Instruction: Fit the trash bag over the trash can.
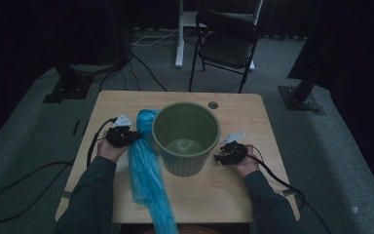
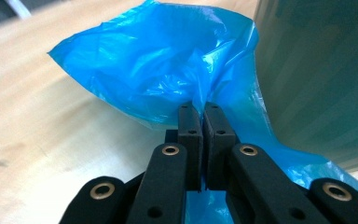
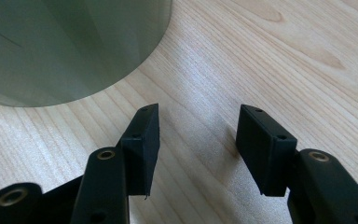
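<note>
A round green bin (image 1: 186, 138) of smooth matte plastic stands near the middle of the pale wooden counter (image 1: 233, 195), its wall tapering slightly toward the base. Its inside holds nothing but a faint sheen on the bottom. Just to its left lies a thin, crinkled blue plastic bag (image 1: 147, 170), glossy and half see-through; it runs as a long strip from beside the bin's rim down past the counter's near edge.

The left gripper (image 1: 132, 134) has its black jaws pressed together on a gathered fold of the bag's upper end (image 2: 168, 70). In the left gripper view the film bunches into creases right at the pads (image 2: 189, 123) and fans out above them, with the bin's wall close on the right.

The right gripper (image 1: 219, 158) sits low by the bin's right side, its jaws spread wide with bare wood grain between them. Its flat, blocky pads (image 3: 142, 140) hold nothing, and the bin's curved base (image 3: 74, 46) shows nearby.
</note>
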A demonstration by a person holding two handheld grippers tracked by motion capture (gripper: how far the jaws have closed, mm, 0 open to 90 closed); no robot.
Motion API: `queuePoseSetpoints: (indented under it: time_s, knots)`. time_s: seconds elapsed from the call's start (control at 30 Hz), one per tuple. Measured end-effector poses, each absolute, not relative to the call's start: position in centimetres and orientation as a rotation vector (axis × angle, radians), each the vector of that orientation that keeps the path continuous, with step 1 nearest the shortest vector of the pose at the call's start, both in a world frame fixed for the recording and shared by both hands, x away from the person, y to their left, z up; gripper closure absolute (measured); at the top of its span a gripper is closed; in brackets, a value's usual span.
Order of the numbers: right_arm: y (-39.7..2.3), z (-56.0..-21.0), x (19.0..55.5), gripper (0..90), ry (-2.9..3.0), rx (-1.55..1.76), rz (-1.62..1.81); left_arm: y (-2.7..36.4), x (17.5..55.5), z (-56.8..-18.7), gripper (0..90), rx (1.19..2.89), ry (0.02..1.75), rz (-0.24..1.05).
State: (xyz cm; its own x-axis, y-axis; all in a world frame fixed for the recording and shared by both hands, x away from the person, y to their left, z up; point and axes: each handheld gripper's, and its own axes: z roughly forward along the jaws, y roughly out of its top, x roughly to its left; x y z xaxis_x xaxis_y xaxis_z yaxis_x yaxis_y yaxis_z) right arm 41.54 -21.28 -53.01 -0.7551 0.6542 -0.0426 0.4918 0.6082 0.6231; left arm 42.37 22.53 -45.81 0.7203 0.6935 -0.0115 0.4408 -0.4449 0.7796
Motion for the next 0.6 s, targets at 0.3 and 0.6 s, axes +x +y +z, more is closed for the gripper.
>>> queuePoseSetpoints:
  time_s: [0.3,0.6]
  knots:
    - [-21.3,-53.0,41.5,49.0,2.572,0.937,0.88,23.9,41.6,-42.0,87.4,2.025,0.787,0.421]
    - [-21.3,-53.0,41.5,49.0,2.574,0.94,0.885,24.8,40.9,-39.8,87.4,1.975,0.727,0.403]
